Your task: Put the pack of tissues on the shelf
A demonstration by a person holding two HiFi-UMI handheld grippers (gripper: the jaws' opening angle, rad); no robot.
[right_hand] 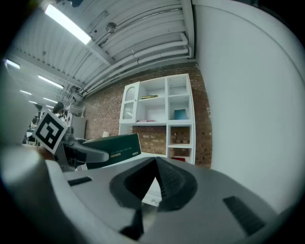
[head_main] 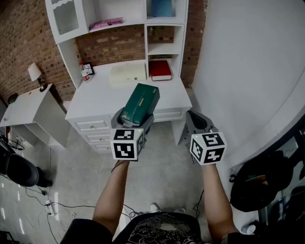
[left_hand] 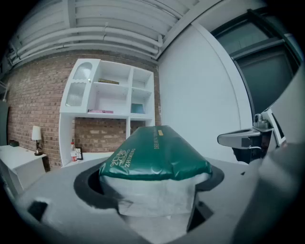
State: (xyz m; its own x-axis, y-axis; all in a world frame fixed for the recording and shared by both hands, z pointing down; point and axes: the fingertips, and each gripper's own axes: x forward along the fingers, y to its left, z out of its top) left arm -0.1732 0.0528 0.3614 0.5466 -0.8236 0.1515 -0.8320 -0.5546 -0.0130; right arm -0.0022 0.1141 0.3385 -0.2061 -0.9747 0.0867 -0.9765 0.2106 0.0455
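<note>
A green pack of tissues (head_main: 139, 104) sits between the jaws of my left gripper (head_main: 132, 121), which is shut on it and holds it over the front of the white desk (head_main: 95, 97). In the left gripper view the pack (left_hand: 152, 157) fills the jaws of the left gripper (left_hand: 155, 190), green top up and white end toward the camera. The white shelf unit (head_main: 119, 14) stands on the desk against the brick wall, some way ahead. My right gripper (head_main: 198, 121) hangs to the right of the pack. This gripper (right_hand: 155, 178) is shut with nothing in it.
On the desk lie a white box (head_main: 127, 73), a red book (head_main: 159, 70) and a small bottle (head_main: 85, 71). The shelves hold a pink item (head_main: 106, 23) and a blue one (head_main: 162, 8). A curved white wall (head_main: 248, 71) stands close on the right, a side table with a lamp (head_main: 35, 72) on the left.
</note>
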